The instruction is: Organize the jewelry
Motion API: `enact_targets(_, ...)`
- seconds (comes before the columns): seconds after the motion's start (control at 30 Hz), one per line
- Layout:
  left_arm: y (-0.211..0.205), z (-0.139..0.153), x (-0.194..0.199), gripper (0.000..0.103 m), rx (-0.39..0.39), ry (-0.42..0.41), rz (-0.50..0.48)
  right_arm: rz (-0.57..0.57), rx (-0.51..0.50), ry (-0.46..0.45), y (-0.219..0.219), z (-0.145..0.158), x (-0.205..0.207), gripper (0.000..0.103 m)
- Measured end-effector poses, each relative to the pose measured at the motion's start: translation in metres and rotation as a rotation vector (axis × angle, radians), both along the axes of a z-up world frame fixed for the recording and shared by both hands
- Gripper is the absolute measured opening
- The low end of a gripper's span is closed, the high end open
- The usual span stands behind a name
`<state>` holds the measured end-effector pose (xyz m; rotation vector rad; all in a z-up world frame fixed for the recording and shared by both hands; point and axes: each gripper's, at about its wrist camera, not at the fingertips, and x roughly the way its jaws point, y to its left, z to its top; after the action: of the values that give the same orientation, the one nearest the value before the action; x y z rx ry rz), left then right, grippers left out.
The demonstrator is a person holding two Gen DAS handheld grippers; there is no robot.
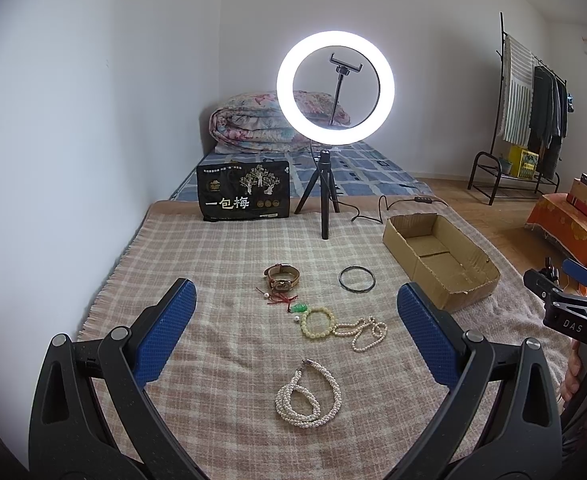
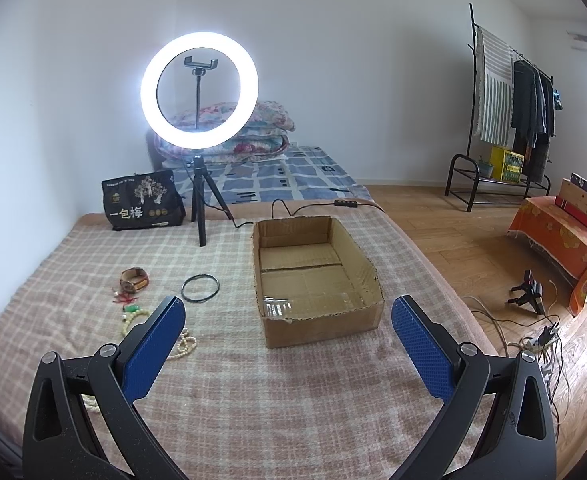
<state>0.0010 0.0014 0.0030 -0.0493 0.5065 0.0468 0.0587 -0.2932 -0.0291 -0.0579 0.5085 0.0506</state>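
Note:
Jewelry lies on a plaid blanket (image 1: 221, 264): a thick pearl necklace (image 1: 308, 398) nearest, a thin pearl strand (image 1: 363, 332), a pale green bead bracelet (image 1: 316, 322), a red-cord charm (image 1: 283, 302), a brown-strap watch (image 1: 281, 278) and a black bangle (image 1: 356, 279). My left gripper (image 1: 296, 332) hovers open above them, holding nothing. An open, empty cardboard box (image 2: 357, 312) sits right of the jewelry. My right gripper (image 2: 288, 344) stands open just in front of the box; it also shows at the right edge (image 1: 573, 296) of the left wrist view.
A lit ring light on a tripod (image 1: 325, 200) and a black snack bag (image 1: 243, 191) stand at the blanket's far side, with a cable (image 2: 293, 210) behind the box. Folded quilts (image 1: 253, 124), a clothes rack (image 2: 509, 120), an orange-covered stand (image 2: 561, 236) and floor cables (image 2: 533, 332) lie beyond.

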Motion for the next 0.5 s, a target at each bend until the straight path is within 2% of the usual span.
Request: enact_targets(0.5,0.001,-0.003,0.000,0.102,-0.003,0.004,0.001,0.012,-0.003,0.011,0.011,-0.005,0.002,0.103)
